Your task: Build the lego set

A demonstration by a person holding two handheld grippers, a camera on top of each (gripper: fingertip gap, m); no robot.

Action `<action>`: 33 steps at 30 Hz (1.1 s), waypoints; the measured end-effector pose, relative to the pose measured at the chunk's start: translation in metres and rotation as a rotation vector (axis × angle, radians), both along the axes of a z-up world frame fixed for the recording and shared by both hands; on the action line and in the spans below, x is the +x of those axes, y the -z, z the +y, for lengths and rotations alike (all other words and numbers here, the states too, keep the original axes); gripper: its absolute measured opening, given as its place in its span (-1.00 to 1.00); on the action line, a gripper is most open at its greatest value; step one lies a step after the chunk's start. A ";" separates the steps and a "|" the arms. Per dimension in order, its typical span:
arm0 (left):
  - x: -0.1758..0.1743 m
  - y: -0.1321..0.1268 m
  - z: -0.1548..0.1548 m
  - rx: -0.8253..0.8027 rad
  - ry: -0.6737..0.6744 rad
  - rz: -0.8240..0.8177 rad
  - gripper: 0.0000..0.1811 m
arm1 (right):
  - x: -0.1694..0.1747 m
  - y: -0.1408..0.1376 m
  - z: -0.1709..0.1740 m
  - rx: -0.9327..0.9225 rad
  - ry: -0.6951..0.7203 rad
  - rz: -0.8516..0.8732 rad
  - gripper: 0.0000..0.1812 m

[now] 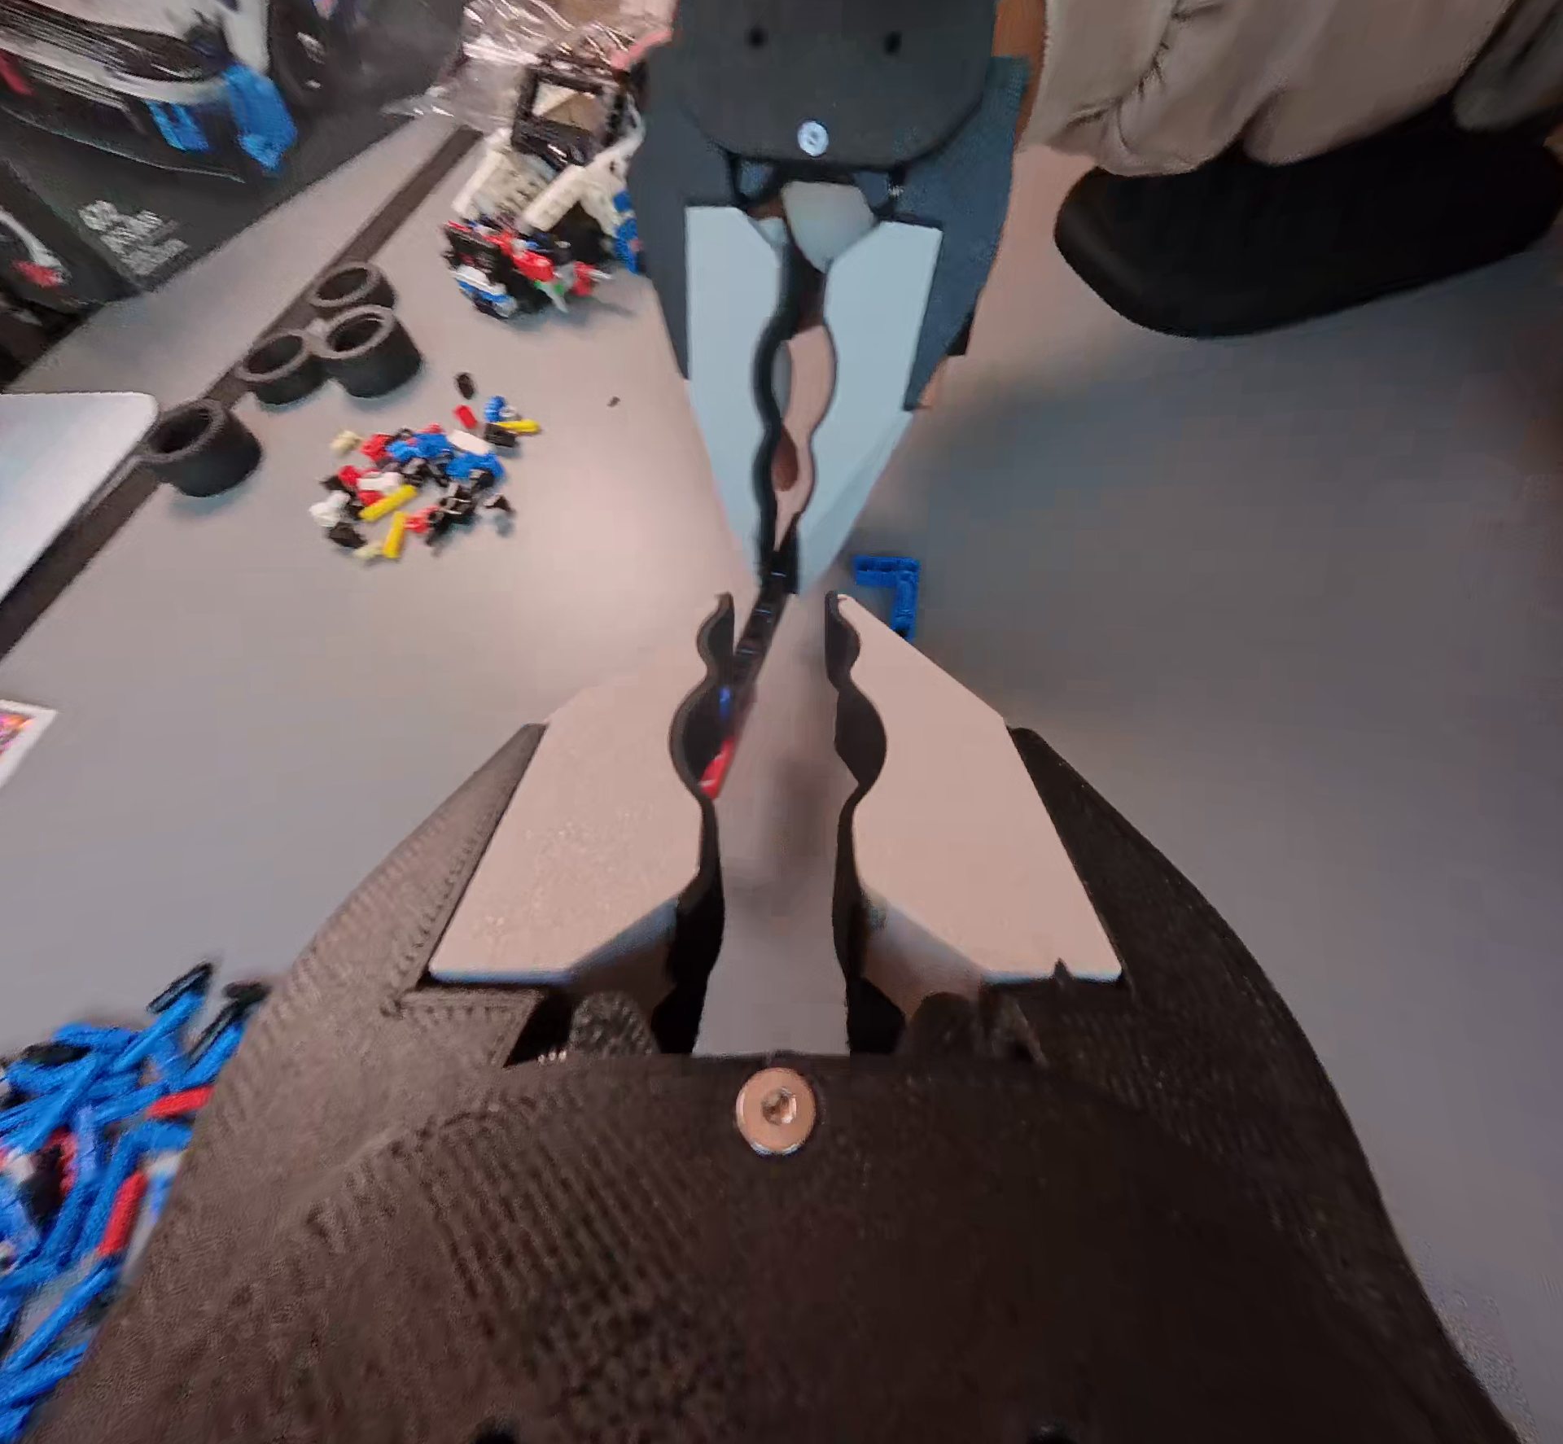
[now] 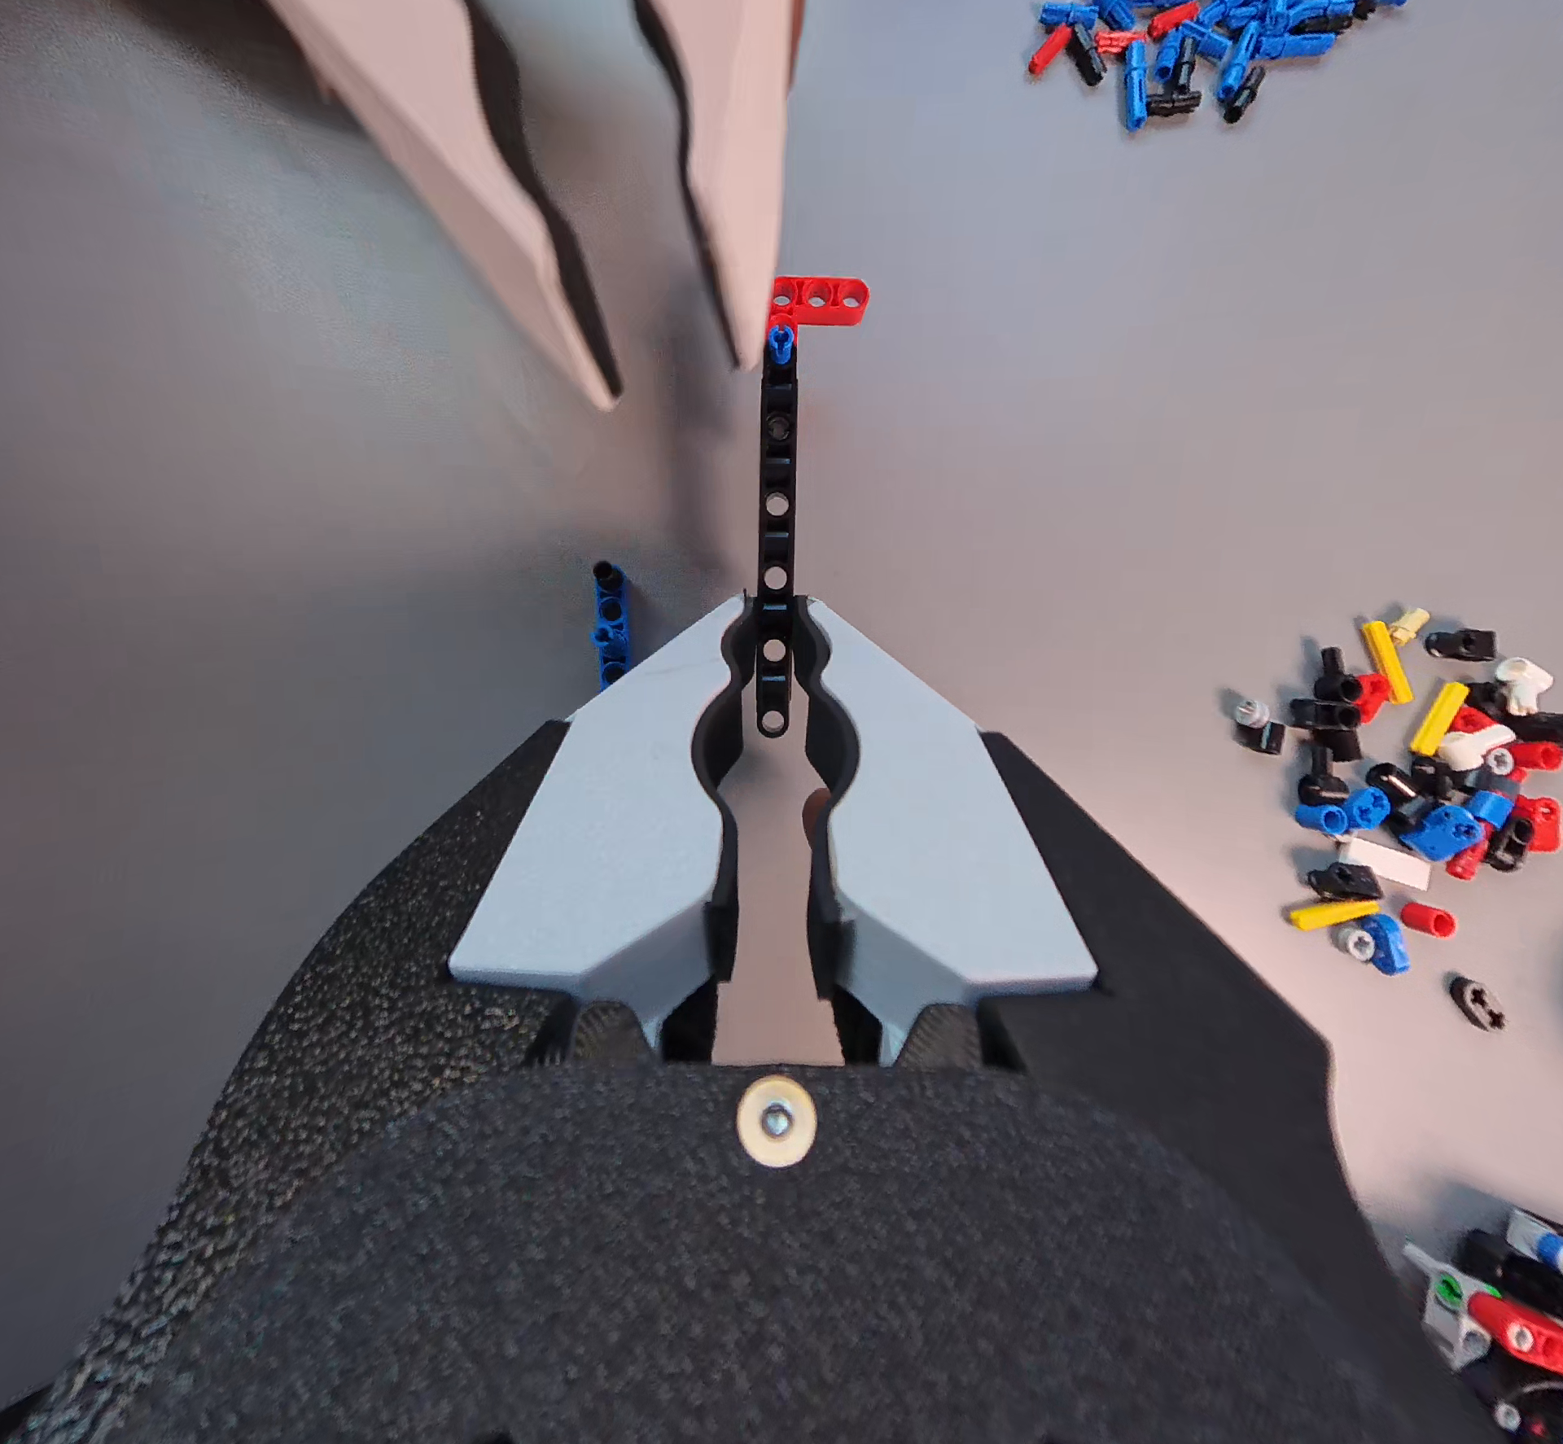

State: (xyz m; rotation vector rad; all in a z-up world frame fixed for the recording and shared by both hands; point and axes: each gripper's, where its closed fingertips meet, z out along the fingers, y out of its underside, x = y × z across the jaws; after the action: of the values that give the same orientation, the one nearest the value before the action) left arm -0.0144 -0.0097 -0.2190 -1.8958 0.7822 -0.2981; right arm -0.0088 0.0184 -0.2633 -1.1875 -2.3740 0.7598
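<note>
R tongs [image 2: 774, 608] pinching black holed beam [image 2: 776, 507] w/ red L-piece [image 2: 825, 301] at far end; L tongs [image 1: 774, 613] spread around it, above desk [image 2: 1099, 388].

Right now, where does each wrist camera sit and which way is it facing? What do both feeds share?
Left wrist view: rides on the left gripper, looking along its open fingers at the black beam, with the right gripper opposite and the person's beige sleeve behind.
Right wrist view: rides on the right gripper, shut on the black beam, facing the left gripper and red L-piece.
Shared: the beam, both grippers, the grey table, the mixed parts pile.
</note>
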 end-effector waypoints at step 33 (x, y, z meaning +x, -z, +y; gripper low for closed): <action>0.012 0.045 -0.020 -0.259 0.146 0.140 -0.93 | 0.028 -0.010 -0.028 -0.127 -0.051 0.178 -0.93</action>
State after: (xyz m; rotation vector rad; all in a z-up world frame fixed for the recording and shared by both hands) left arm -0.0024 -0.0301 -0.2639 -2.1233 1.0193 -0.3746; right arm 0.0190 -0.0092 -0.2529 -1.0632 -2.2455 1.0032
